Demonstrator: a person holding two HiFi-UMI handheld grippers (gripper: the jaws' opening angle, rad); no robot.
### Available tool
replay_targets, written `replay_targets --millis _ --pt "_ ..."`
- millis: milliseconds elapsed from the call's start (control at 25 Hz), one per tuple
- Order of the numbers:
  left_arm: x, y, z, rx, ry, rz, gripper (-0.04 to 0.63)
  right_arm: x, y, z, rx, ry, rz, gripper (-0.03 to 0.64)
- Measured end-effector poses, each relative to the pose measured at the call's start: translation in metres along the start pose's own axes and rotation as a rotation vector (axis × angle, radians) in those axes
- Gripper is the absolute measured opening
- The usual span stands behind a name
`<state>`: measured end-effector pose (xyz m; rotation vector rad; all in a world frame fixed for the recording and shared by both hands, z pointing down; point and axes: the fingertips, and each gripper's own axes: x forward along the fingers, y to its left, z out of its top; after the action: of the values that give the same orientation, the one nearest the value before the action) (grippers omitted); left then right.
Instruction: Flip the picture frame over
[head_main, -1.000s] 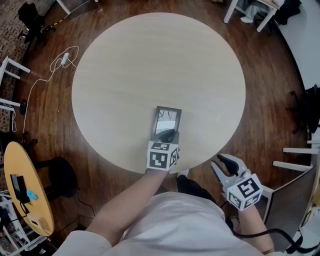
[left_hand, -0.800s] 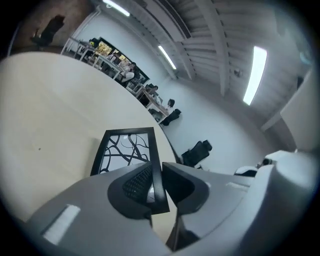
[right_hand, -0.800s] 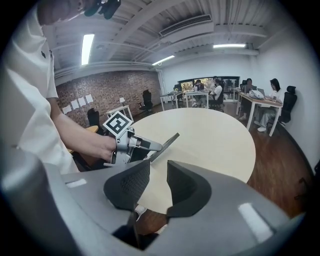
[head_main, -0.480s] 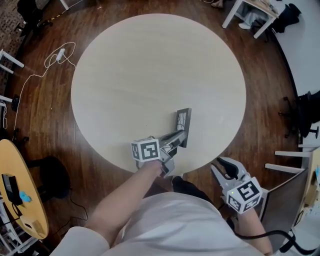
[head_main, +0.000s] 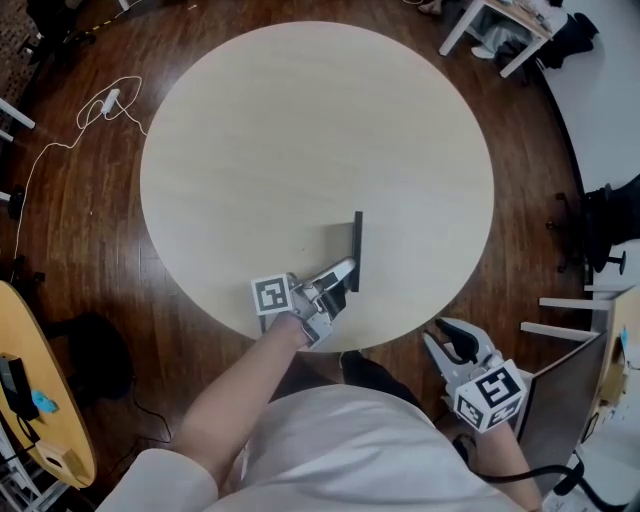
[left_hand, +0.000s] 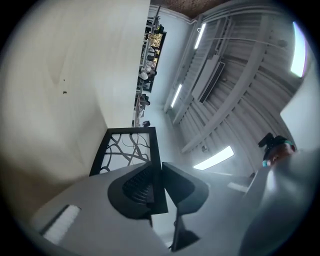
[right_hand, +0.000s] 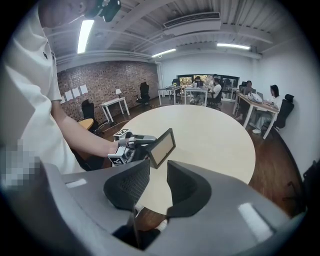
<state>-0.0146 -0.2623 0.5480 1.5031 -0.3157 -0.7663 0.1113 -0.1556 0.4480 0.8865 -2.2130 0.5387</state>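
Head view: my left gripper (head_main: 344, 273) pinches the picture frame (head_main: 357, 243), which shows edge-on over the near part of the round table (head_main: 300, 120). My right gripper (head_main: 451, 338) hangs off the table's edge.
Left gripper view: pads clamped on the frame's black border.
Right gripper view: fingers spread, nothing between them.

The table (head_main: 300, 110) has a pale, smooth, matt top with a faint wood grain, and the floor (head_main: 110, 260) round it is dark wooden boards with a slight sheen. The picture frame (left_hand: 129, 150) has a thin black matt border, and the face that shows in the right gripper view is a plain, dull beige panel. The left gripper (left_hand: 160, 182) and the right gripper (right_hand: 157, 175) look like smooth, matt grey plastic with black ribbed pads (right_hand: 127, 187), and the person's shirt (head_main: 340, 450) is white cloth.
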Motion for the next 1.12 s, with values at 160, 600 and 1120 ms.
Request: replay_targets --millis 160,600,1120 --pt "-0.006 -0.001 0.005 0.006 0.018 -0.009 0.064 0.004 0.008 0.003 0.018 -0.001 -0.008 0.112" --pt "-0.025 -0.004 0.013 0.062 0.108 0.025 0.072 0.014 0.033 0.001 0.067 -0.013 -0.03 0.111" --pt "-0.051 0.018 0.034 0.12 0.151 0.176 0.052 0.021 0.047 -0.002 0.108 -0.032 -0.045 0.11"
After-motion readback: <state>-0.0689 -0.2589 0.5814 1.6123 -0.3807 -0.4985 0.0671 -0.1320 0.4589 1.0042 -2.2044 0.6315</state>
